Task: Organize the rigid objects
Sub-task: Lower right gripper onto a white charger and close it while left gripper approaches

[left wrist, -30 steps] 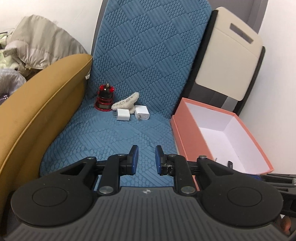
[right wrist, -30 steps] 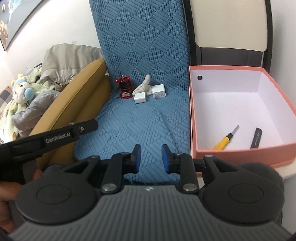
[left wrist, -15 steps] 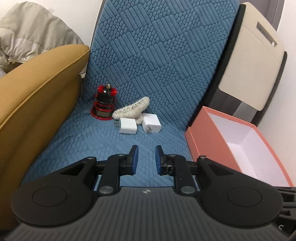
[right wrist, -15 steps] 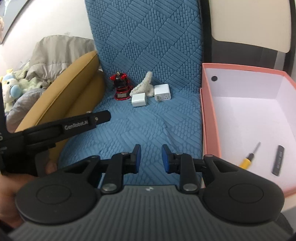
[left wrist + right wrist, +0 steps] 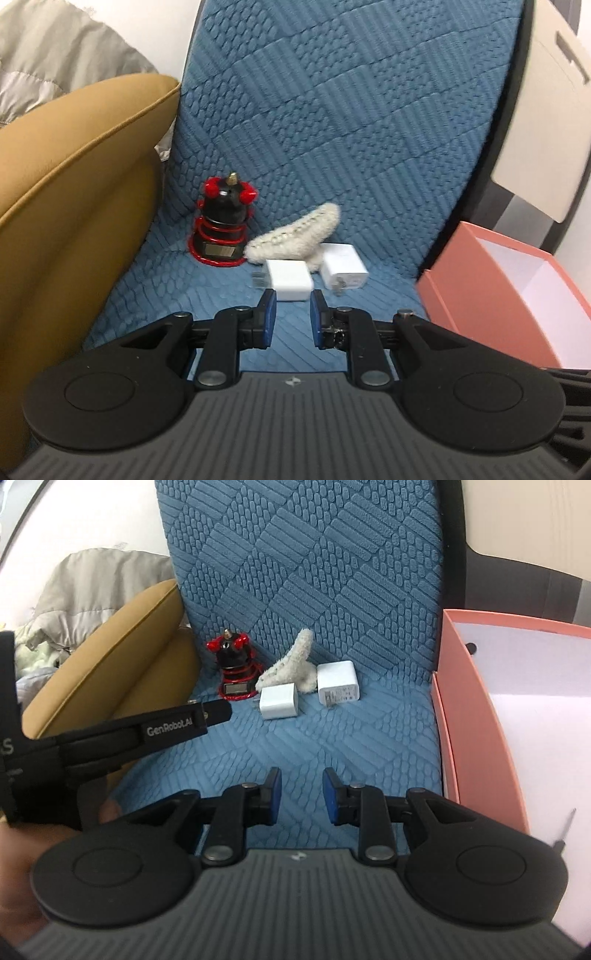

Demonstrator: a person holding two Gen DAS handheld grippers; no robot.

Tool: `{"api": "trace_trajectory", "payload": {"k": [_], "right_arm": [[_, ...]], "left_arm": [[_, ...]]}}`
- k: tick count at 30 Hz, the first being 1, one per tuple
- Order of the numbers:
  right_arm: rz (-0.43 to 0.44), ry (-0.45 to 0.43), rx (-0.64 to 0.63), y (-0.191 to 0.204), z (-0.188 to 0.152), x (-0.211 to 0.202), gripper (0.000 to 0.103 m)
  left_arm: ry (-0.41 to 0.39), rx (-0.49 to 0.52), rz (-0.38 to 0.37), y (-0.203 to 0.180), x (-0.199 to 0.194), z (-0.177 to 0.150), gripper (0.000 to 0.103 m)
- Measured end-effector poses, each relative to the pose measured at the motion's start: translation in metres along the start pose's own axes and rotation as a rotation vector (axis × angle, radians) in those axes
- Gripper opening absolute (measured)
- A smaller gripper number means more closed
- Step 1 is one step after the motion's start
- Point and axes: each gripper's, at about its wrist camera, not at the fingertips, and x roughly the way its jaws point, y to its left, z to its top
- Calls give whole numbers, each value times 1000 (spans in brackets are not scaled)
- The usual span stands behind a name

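Note:
Two white charger plugs lie on the blue quilted mat: the near one (image 5: 289,280) (image 5: 279,702) and the far one (image 5: 343,270) (image 5: 338,682). A red and black ball-head mount (image 5: 222,231) (image 5: 235,669) and a fuzzy white sock-like piece (image 5: 295,232) (image 5: 290,663) sit beside them. My left gripper (image 5: 289,318) is open and empty, just short of the near plug; its arm shows in the right wrist view (image 5: 147,731). My right gripper (image 5: 301,795) is open and empty, further back. The pink box (image 5: 509,288) (image 5: 476,716) stands to the right.
A mustard cushion (image 5: 66,192) (image 5: 110,657) borders the mat on the left, with grey bedding (image 5: 99,579) behind it. A beige and black panel (image 5: 546,110) leans at the back right. A screwdriver tip (image 5: 567,823) shows inside the box.
Both grippers have moved forward toward the objects at the back of the mat. The left one has closed in on the near white plug. Jaws unchanged.

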Motion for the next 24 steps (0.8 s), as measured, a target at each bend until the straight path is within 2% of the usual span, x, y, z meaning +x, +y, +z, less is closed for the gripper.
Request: {"api": "trace_trajectory", "payload": {"k": [2, 4, 8, 10, 20, 24], "right_arm": [[-3, -4, -1, -3, 2, 7, 29], [-12, -1, 5, -7, 6, 14, 29], [-4, -10, 84, -18, 19, 30, 29], [4, -5, 113, -21, 25, 39, 29], [4, -11, 116, -34, 59, 81, 29], [-28, -12, 97, -42, 72, 102, 38]], "left_arm": [[-2, -9, 9, 8, 7, 1, 23], [-4, -16, 25, 15, 13, 0, 30], [12, 23, 76, 21, 26, -4, 33], [14, 27, 78, 22, 31, -5, 36], [9, 57, 100, 23, 61, 1, 36], [16, 45, 59, 26, 75, 6, 36]]}}
